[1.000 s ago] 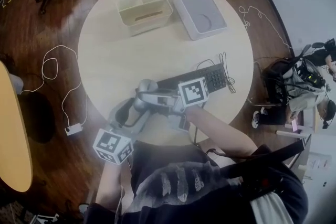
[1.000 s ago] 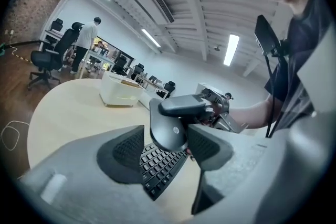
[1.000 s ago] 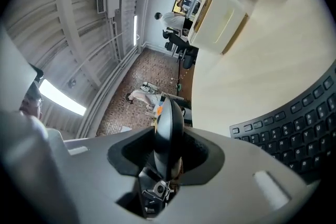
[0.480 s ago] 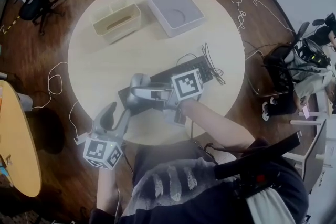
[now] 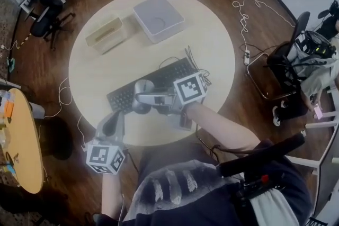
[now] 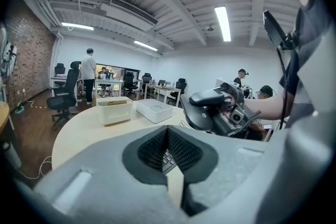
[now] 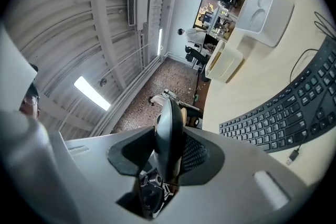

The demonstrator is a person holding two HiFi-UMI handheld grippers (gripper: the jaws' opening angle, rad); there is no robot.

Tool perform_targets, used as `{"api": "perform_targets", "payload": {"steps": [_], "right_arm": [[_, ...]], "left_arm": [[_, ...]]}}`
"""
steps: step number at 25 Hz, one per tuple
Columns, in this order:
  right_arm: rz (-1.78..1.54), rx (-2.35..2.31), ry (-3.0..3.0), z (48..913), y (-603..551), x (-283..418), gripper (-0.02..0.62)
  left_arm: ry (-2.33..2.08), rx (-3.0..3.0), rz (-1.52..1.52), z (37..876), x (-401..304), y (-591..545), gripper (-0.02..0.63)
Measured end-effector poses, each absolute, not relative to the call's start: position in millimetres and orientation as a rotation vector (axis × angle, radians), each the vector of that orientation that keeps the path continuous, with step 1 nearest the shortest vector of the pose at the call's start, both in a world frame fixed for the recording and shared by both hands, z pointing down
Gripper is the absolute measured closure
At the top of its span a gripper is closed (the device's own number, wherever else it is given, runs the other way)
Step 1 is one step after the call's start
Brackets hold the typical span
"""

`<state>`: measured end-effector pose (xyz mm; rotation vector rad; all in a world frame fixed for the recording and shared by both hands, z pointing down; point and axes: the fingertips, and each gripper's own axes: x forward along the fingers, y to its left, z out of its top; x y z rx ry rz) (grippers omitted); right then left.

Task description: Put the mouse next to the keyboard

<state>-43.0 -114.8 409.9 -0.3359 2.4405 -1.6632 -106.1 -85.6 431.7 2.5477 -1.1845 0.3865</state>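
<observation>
The right tool (image 5: 144, 100) is clamped on the mouse (image 7: 169, 131), which sits edge-on between its jaws, gripped by its two sides. The left tool (image 5: 112, 123) has its jaws together on nothing and hangs at the near rim of the tabletop (image 5: 212, 45), just beside the right one.

The mouse is held in the air, not yet resting on anything. In the head view it hangs over the near long edge of the keyboard (image 5: 159, 78), toward that keyboard's left half. The right gripper view shows the rows of keys close by on one side of the jaws.

The step in hand looks like the set-down. To do it well, carry the mouse off the keys to bare tabletop beside the keyboard. Turn it so its flat underside faces down, and lower it until it sits level. Only then part the jaws, so that it neither drops nor tips. The cable (image 5: 193, 63) bunched at the keyboard's far right end is worth avoiding. The bare strip on the person's side looks the easier spot.
</observation>
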Motion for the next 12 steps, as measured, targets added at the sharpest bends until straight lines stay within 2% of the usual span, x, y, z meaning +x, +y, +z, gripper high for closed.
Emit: {"api": "perform_targets", "payload": {"steps": [12], "right_arm": [[-1.686, -0.319, 2.447, 408, -81, 1, 0.456]], "left_arm": [[-1.247, 2.501, 0.409, 429, -88, -54, 0.607]]}}
